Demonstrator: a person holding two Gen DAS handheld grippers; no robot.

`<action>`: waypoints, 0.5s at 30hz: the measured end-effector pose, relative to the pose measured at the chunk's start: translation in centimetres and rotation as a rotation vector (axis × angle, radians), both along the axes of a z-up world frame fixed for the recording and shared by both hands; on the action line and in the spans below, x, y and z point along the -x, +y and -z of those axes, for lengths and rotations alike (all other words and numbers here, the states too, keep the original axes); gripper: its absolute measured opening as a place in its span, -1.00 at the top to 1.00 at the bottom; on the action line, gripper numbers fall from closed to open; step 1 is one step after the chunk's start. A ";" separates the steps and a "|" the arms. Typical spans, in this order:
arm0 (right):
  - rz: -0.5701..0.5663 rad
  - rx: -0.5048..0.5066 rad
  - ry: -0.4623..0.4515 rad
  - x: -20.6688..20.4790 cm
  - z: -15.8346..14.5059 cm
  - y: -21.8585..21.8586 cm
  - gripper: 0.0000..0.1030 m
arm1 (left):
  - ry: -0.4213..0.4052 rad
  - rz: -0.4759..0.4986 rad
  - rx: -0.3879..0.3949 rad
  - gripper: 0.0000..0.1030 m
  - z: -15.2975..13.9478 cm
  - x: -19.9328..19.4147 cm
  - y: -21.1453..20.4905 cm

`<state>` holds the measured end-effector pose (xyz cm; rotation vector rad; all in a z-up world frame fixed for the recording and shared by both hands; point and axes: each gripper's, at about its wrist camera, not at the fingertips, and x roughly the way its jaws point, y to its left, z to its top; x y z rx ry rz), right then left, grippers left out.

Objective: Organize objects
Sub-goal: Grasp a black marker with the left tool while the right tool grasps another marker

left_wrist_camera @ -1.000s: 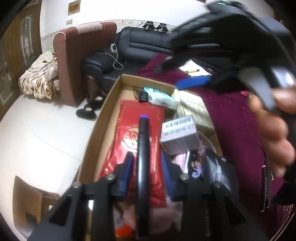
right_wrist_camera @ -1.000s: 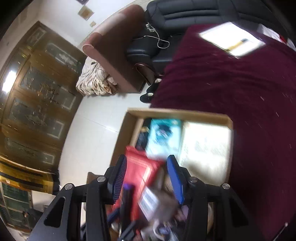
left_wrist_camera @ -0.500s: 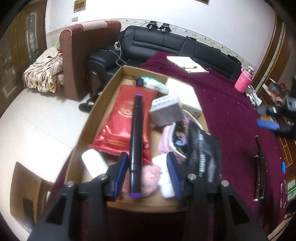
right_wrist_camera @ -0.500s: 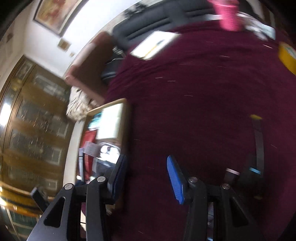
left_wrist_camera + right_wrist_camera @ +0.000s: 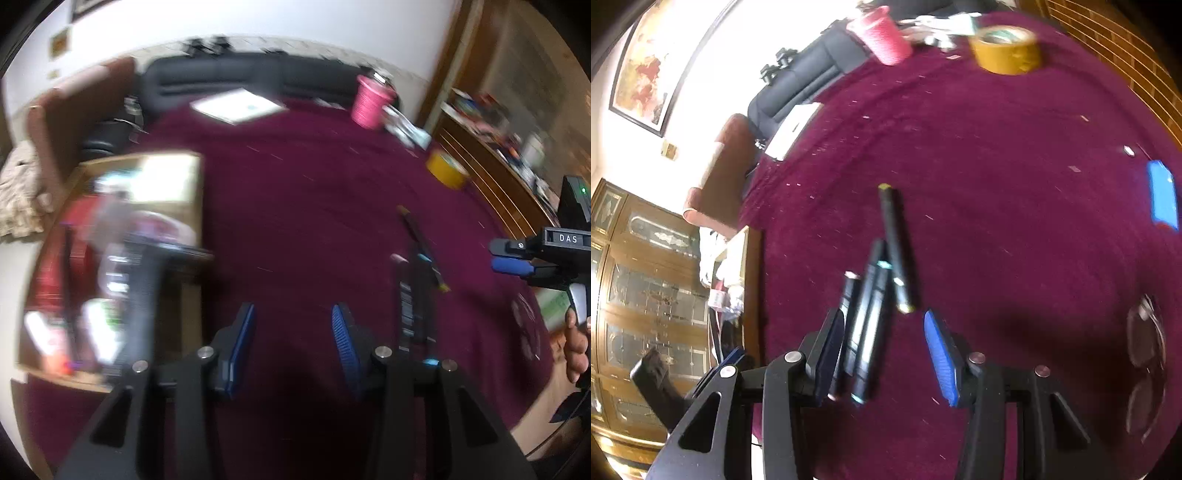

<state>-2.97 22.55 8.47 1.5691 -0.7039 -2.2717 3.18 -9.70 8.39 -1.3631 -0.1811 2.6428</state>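
A cardboard box [image 5: 195, 192] full of items stands at the left of the maroon cloth; it also shows in the right wrist view [image 5: 744, 254]. A black marker [image 5: 68, 284] lies in the box on a red packet. Three black markers [image 5: 875, 291] lie together on the cloth, also in the left wrist view [image 5: 417, 280]. My left gripper [image 5: 291, 343] is open and empty above bare cloth, right of the box. My right gripper [image 5: 886, 350] is open just over the markers' near ends, its left finger beside them. It shows at the right edge of the left wrist view [image 5: 513, 258].
A pink cup [image 5: 882, 35], a roll of yellow tape [image 5: 1006, 50] and a white notebook [image 5: 238, 105] sit at the far side. A blue flat object [image 5: 1162, 199] and eyeglasses [image 5: 1145, 373] lie at the right. A black sofa [image 5: 229, 79] stands behind.
My left gripper let go of the black marker into the box and swung right over the cloth. My right gripper moved from the box across the cloth to the three markers.
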 end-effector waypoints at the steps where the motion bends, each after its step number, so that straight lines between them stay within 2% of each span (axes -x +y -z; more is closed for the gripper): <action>1: 0.008 0.004 -0.005 -0.4 0.3 0.5 0.03 | -0.026 0.029 -0.018 0.19 0.5 0.4 1.1; 5: 0.042 0.008 -0.019 -2.2 1.1 3.3 0.04 | -0.110 0.127 -0.034 0.19 2.5 1.8 5.2; 10: 0.086 0.005 -0.018 -3.7 1.2 6.3 0.03 | -0.156 0.174 -0.056 0.19 4.1 3.5 8.0; 15: 0.130 0.001 -0.015 -4.6 1.1 8.3 0.01 | -0.177 0.211 -0.006 0.20 5.1 5.9 9.4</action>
